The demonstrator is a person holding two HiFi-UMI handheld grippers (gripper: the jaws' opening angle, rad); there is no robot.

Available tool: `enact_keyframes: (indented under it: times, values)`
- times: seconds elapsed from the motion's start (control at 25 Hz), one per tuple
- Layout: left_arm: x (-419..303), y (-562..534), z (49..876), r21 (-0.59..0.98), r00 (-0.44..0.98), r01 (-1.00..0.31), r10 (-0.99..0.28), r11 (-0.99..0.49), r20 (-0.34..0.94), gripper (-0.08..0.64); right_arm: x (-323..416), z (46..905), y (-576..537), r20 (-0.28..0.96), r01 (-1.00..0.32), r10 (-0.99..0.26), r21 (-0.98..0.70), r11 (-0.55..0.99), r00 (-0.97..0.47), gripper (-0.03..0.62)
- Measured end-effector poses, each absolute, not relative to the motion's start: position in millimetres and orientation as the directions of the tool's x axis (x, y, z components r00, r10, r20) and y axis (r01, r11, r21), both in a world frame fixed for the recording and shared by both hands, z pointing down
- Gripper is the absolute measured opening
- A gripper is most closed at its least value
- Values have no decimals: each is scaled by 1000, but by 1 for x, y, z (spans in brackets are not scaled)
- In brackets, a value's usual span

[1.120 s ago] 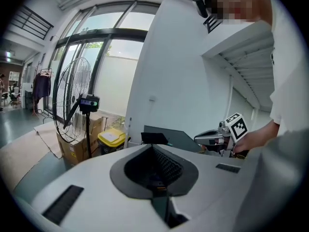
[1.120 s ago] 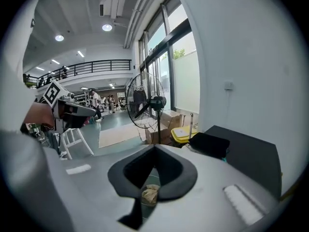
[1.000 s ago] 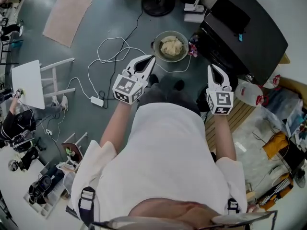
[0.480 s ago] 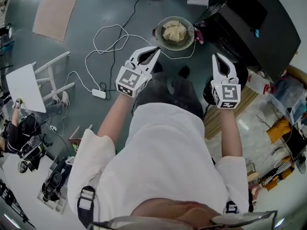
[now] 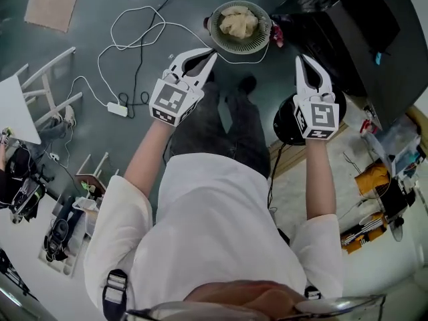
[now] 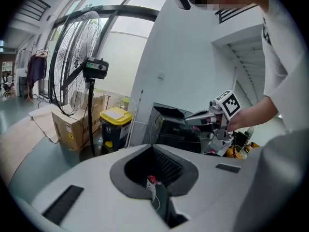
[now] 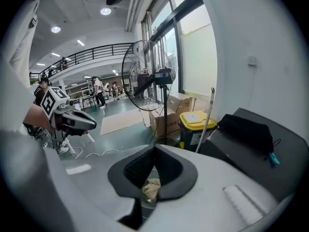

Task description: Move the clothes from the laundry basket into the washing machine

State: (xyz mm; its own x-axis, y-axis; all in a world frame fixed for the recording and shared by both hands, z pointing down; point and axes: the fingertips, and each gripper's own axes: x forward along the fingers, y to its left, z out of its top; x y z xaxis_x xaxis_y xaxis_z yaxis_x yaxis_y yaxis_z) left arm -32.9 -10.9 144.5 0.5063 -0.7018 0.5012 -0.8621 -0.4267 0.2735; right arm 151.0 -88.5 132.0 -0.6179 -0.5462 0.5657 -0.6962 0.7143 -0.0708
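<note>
Head view: clothes (image 5: 239,23) beyond hand-held gripper (image 5: 208,59)

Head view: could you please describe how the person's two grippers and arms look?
The left gripper and right gripper are alike: a white, curved claw tapering to a point, dark inside, with a cube of black-and-white square markers behind it. The person wears a white short-sleeved shirt.

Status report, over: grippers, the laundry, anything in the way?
Left gripper and right gripper both shut, empty, clear of the laundry basket. Clothes lie in it, on the floor ahead. White cable loops beside it.
</note>
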Motion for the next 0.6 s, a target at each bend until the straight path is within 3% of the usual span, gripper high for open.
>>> enact_keyframes:
  times: [0.6]
  values:
    - [-39, -17, 312, 308, 454, -891, -702, -335, 549, 6, 119, 323, -125, 629, -596, -448, -30, 802, -635, 11]
